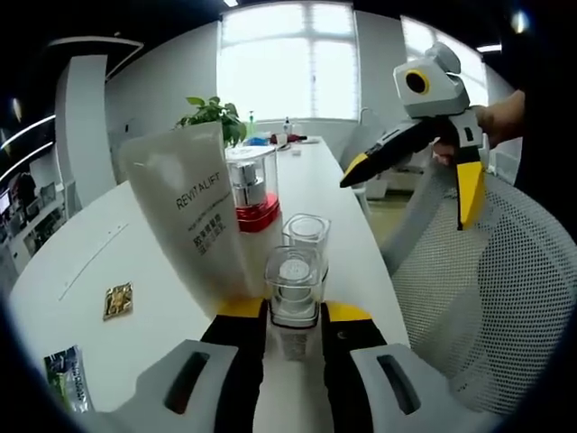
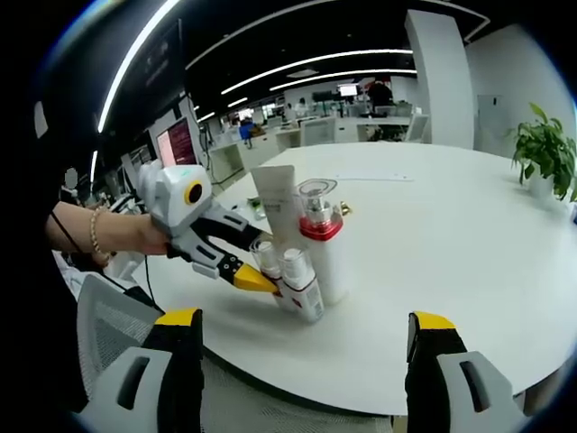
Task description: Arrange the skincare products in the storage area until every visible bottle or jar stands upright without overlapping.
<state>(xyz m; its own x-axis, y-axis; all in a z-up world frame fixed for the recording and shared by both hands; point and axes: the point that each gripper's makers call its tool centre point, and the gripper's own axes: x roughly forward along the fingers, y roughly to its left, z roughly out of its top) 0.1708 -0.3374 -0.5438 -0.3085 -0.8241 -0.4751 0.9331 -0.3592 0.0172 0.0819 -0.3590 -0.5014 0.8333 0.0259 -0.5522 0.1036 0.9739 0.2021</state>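
Left gripper [image 1: 294, 317]: black jaws tipped in yellow, set in pale grey moulded housings with dark oval slots.
Right gripper [image 2: 302, 332]: built alike; a grey body and black, yellow-tipped jaws are seen.
Wrist [image 2: 95, 233]: a thin beaded bracelet is worn.
Sleeve [image 2: 27, 271]: dark fabric is seen.
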